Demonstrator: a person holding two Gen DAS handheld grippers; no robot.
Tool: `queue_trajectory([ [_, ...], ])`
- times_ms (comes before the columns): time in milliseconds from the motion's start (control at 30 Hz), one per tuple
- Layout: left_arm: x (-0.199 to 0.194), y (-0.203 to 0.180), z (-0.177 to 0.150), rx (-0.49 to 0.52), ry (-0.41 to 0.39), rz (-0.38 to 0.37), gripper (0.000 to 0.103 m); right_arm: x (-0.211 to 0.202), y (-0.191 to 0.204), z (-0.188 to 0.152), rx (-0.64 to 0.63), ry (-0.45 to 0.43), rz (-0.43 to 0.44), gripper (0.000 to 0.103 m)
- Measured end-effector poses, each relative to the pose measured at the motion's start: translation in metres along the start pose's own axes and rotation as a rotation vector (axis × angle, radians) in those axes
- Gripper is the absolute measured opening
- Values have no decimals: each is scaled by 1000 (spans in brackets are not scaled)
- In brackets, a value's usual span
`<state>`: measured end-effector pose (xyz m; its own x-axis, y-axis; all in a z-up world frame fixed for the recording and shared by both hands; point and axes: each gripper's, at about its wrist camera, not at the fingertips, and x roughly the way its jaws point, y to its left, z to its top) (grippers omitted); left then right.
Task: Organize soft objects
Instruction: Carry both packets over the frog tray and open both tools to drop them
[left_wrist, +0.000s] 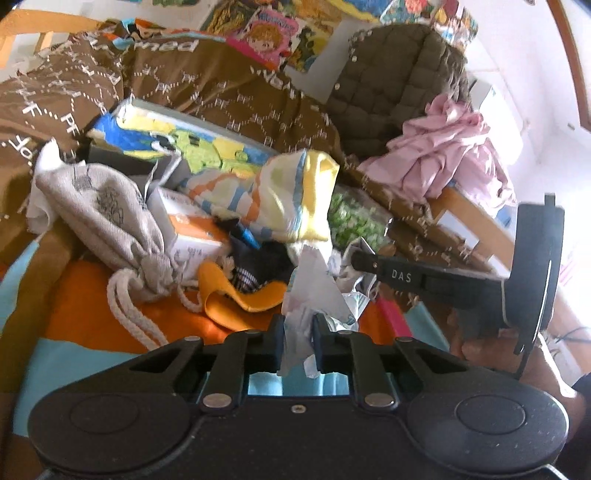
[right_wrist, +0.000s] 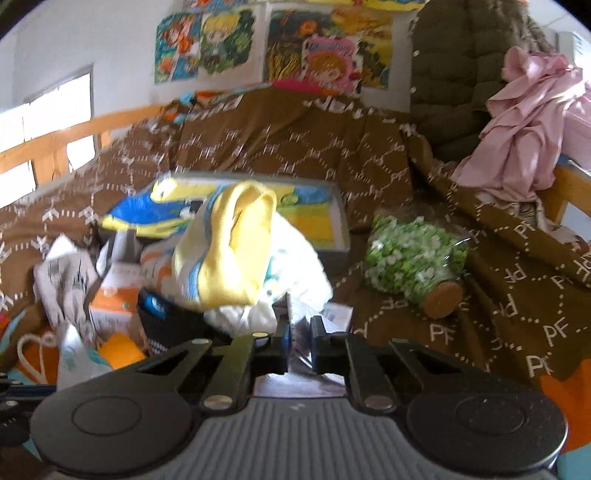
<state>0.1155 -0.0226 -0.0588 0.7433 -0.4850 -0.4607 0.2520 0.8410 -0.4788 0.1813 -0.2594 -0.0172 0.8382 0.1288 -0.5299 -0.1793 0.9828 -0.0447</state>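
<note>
Left gripper (left_wrist: 299, 332): mine, jaws drawn close, pinching a crumpled white cloth (left_wrist: 314, 291) with pale print; the cloth stands up out of the gap and hangs below it too.
Right gripper (right_wrist: 299, 338): mine, jaws nearly together on a thin bit of pale, blurred material; what piece it belongs to I cannot tell.
Yellow cloth (right_wrist: 225, 251): striped blue and orange, draped on top of the pile just beyond both sets of fingertips, apart from them; in the right view it sits up and left of the jaws.
White garment (right_wrist: 295, 280): directly past the right fingertips, under the yellow cloth.
Pile: lies on a bed with a brown blanket (right_wrist: 295, 147) and an orange sheet (left_wrist: 92, 306).
Left view only: grey drawstring bag (left_wrist: 110, 221) at left, cords trailing onto the orange sheet; orange fabric strip (left_wrist: 229, 295) beside it; my right gripper's side, marked DAS, reaching in from the right with my hand (left_wrist: 491, 350) behind it.
Right view only: green-and-white bundle (right_wrist: 413, 258) with a round brown end, lying on the blanket well right of the pile.
Both views: pink cloth (right_wrist: 528, 122) heaped on the bed rail, dark quilted jacket (right_wrist: 454, 74) behind it, flat picture box (left_wrist: 177, 140) behind the pile.
</note>
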Motion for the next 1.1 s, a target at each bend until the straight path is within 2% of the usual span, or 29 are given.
queue_trajectory([
  [133, -13, -1, 7, -36, -52, -8, 17, -10, -6, 4, 26, -60, 1, 10],
  [233, -22, 0, 18, -77, -91, -8, 17, -24, -8, 6, 37, -139, 12, 9],
  [467, -33, 1, 55, -98, -195, 5, 17, -34, -17, 14, 62, -257, 3, 9],
  [567, -27, 7, 76, -106, -228, 19, 17, -32, -26, 29, 100, -320, 15, 9],
  [667, -15, 13, 103, -104, -260, 39, 17, -16, -34, 47, 133, -359, 24, 9],
  [833, 18, 27, 144, -101, -286, 82, 17, 41, -48, 85, 202, -378, 59, 9],
  [1100, 96, 55, 184, -96, -225, 130, 17, 121, -51, 96, 201, -284, 79, 9],
])
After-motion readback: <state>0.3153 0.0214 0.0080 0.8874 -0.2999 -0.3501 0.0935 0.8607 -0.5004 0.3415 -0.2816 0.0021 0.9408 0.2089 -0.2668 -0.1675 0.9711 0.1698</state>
